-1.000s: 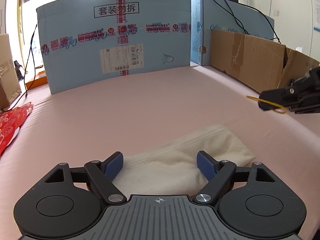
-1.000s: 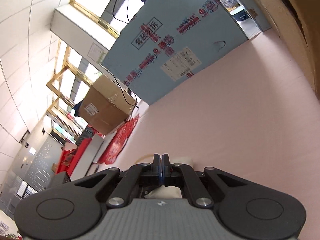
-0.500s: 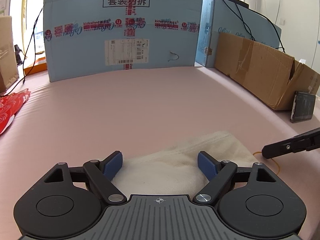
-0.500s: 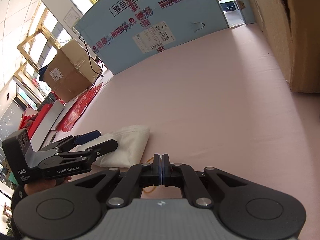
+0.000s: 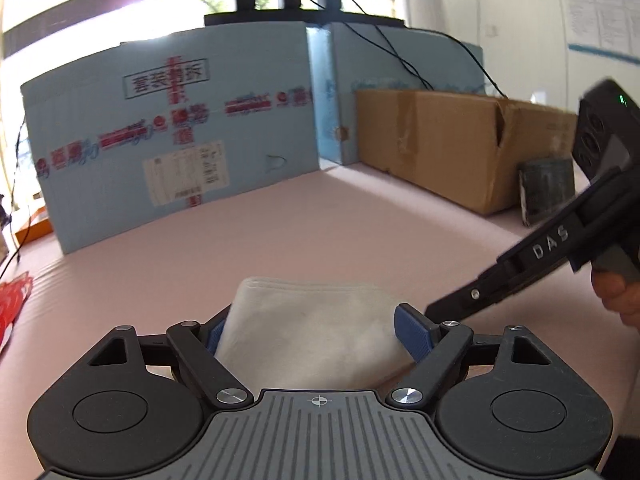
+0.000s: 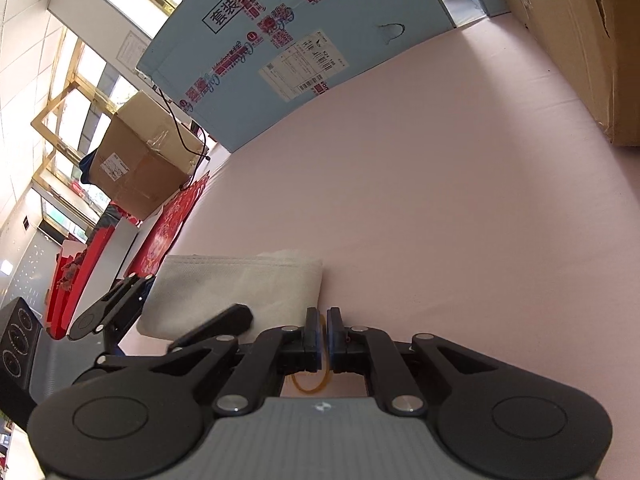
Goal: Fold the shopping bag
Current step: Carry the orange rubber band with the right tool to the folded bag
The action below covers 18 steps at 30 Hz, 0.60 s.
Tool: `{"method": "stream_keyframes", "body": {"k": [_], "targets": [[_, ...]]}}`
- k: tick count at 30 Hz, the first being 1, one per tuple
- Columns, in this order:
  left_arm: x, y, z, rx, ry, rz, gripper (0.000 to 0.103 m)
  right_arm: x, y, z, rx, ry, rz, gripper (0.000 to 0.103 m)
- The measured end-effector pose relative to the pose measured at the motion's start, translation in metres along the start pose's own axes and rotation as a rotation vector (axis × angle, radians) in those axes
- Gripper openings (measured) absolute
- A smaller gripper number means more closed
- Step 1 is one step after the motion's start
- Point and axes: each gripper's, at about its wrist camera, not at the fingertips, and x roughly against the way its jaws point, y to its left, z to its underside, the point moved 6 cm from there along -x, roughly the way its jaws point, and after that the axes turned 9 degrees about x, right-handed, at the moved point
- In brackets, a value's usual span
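The cream fabric shopping bag point(image 5: 316, 328) lies folded into a thick bundle on the pink table; it also shows in the right wrist view point(image 6: 236, 284). My left gripper point(image 5: 316, 330) is open, its blue pads on either side of the bundle. My right gripper point(image 6: 323, 330) is at the bundle's right side, its jaws nearly closed with a thin gap, and a yellow rubber band point(image 6: 312, 382) sits between and behind them. The right gripper's arm shows in the left wrist view point(image 5: 532, 268), reaching in from the right.
A large blue printed box point(image 5: 176, 136) stands at the back and a brown cardboard box point(image 5: 452, 148) along the right. A dark flat object point(image 5: 546, 190) leans against it. Red printed material point(image 6: 176, 220) lies at the left edge beside another cardboard box point(image 6: 136, 164).
The right gripper has come down beside the bundle and its jaws have parted slightly around the rubber band. The left gripper has shifted around the bundle, still open.
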Motion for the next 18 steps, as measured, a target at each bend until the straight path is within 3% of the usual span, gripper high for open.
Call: {"method": "stream_keyframes", "body": {"k": [11,18], "targets": [[-0.007,0.002,0.006,0.023,0.036,-0.001,0.09,0.003,0.022,0.005,0.197,0.096,0.059,0.016],[-0.005,0.002,0.007,0.017,0.03,-0.005,0.09,-0.005,0.06,0.018,0.529,0.139,0.299,0.016]]}}
